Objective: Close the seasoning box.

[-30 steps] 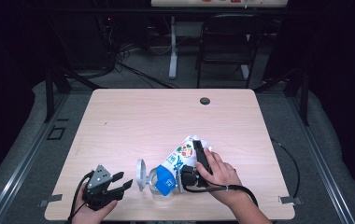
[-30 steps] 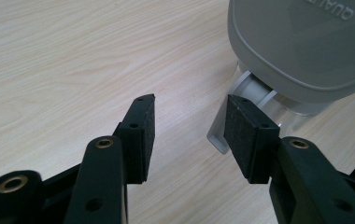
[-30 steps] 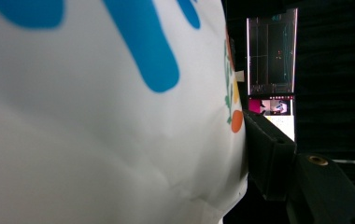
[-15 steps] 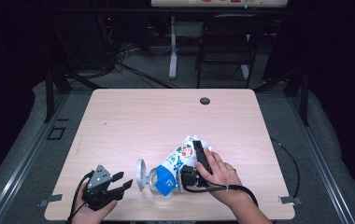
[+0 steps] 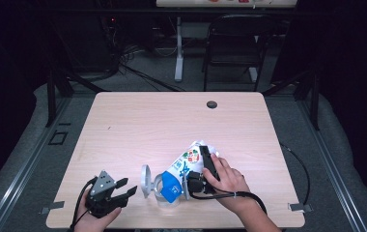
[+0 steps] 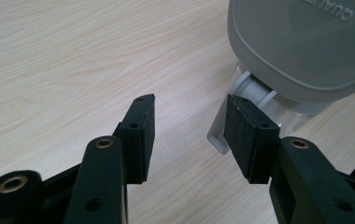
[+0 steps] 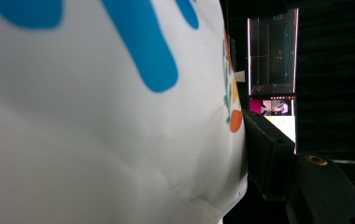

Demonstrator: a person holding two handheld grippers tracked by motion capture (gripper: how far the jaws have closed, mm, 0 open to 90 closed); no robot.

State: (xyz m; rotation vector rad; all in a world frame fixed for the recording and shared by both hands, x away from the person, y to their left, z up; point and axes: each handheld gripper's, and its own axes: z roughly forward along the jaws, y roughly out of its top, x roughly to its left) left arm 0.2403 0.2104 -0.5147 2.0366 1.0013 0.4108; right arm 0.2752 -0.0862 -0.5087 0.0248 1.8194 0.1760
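A white bag (image 5: 187,163) with blue and colourful print lies tilted near the table's front edge. My right gripper (image 5: 198,170) is shut on it, held by a hand from the right. In the right gripper view the bag (image 7: 110,116) bulges close up, and one black pad (image 7: 264,154) presses its side; the other jaw is hidden behind it. The bag's blue end rests over a clear container (image 5: 161,192) with a grey lid (image 5: 146,180) standing open. My left gripper (image 5: 126,190) is open just left of the lid. Its jaws (image 6: 189,130) hold nothing, with the lid (image 6: 301,46) just beyond the right pad.
The wooden table (image 5: 148,125) has a small dark hole (image 5: 212,104) near its far edge. Black cables trail from both grippers off the front edge. A chair (image 5: 234,48) and a stand are on the floor behind the table.
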